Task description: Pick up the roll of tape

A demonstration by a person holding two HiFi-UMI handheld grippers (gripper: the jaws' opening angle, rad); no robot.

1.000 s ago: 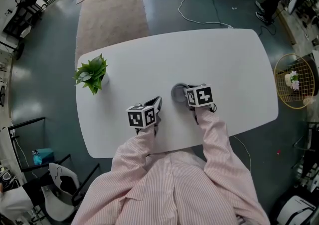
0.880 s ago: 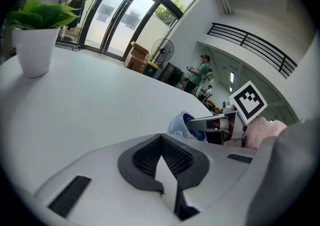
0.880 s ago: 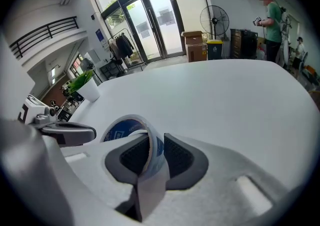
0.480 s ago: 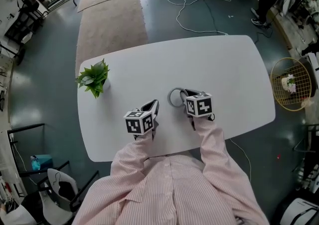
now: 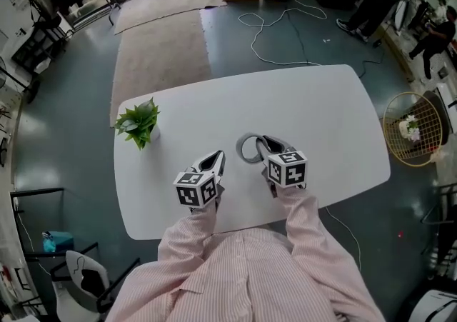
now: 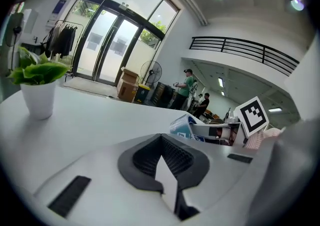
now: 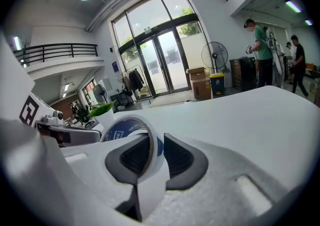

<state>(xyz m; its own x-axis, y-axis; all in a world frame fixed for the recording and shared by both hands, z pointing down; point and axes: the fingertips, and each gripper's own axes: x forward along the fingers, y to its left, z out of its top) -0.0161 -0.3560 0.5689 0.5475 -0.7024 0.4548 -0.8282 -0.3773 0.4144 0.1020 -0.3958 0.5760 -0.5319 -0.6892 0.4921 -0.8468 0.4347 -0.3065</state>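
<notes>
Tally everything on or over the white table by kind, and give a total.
Potted plant: 1
Roll of tape: 1
Grippers: 2 (left gripper, right gripper)
Total: 4
</notes>
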